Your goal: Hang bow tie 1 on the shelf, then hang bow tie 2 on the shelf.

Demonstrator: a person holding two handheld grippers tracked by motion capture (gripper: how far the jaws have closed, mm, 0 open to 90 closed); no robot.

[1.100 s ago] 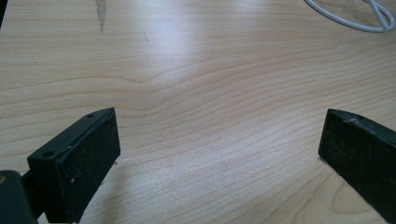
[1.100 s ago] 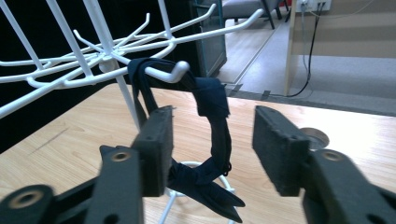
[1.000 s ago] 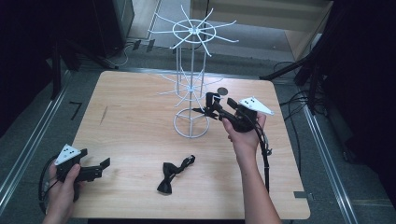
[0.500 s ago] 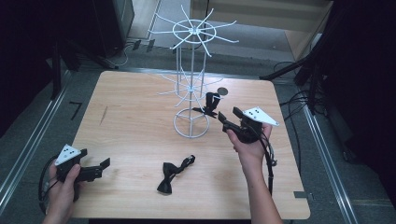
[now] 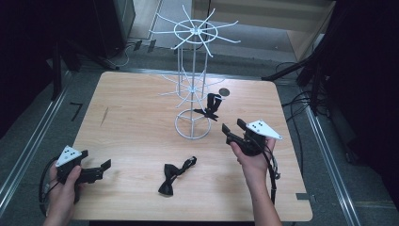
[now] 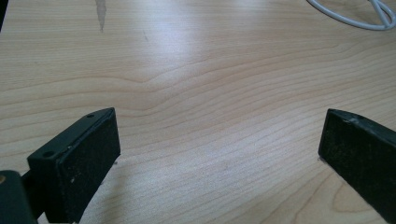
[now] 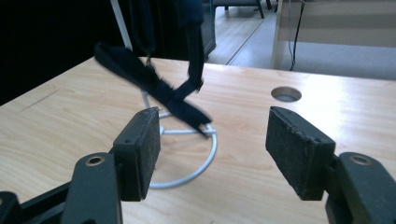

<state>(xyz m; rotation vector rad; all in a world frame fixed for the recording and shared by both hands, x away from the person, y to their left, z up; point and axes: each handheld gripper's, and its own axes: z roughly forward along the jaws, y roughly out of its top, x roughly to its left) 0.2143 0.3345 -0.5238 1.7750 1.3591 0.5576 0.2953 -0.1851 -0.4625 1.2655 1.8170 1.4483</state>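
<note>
**Ana:** Left gripper (image 5: 104,165) sat low at the near left corner of the table (image 5: 131,99), jaws spread wide with bare wood between them in its own view, same spot as a second earlier. No part in the play.

**Ben:** And just right of it?

**Ana:** The second bow tie (image 5: 172,175) lay flat on the wood near the front edge, untouched, well apart from both grippers.

**Ben:** Then the wire rack (image 5: 193,84).

**Ana:** That was where the change came. The hung bow tie (image 5: 211,106) dangled by its strap from a lower arm of the rack, above the base ring. A second before, the right gripper (image 5: 231,128) was right up against it; now it had drawn back toward the person and dropped lower.

**Ben:** Jaws?

**Ana:** They had just been opening, and stood apart with nothing between the pads. In the right gripper view the tie hung beyond them, clear of both.

**Ben:** So, a release.

**Ana:** I'd call it that: one tie hung and let go. The one on the table looked like the next job, and the right gripper was free for it.
</note>
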